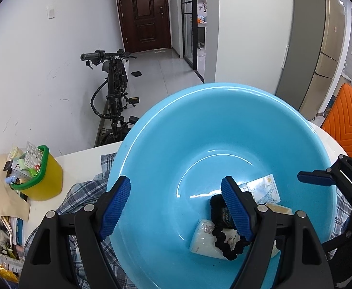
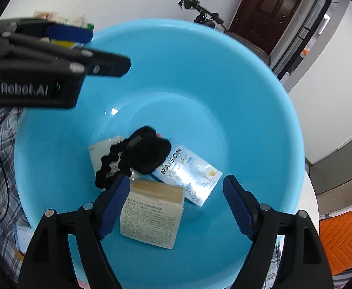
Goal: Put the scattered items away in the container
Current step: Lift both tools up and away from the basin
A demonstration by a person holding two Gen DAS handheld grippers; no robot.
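A light blue basin (image 1: 166, 144) (image 2: 224, 91) stands on a plaid cloth. In it lie a black hair scrunchie (image 2: 137, 156) (image 1: 226, 243), a RAISON packet (image 2: 190, 173) (image 1: 264, 189), a white sachet (image 1: 205, 238) and a cream box (image 2: 154, 214). My left gripper (image 1: 176, 207) is open and empty, its fingers astride the basin's near rim. My right gripper (image 2: 176, 207) is open and empty above the basin's inside, just over the cream box. The left gripper shows in the right wrist view (image 2: 55, 48) at the upper left.
A yellow bin with a green rim (image 1: 38, 178), full of small items, stands on the white table (image 1: 79, 161) to the left, beside papers and a beige cloth. The plaid cloth (image 1: 84, 192) lies under the basin. An orange chair (image 1: 347, 120) is at the right. A bicycle (image 1: 113, 91) leans on the wall behind.
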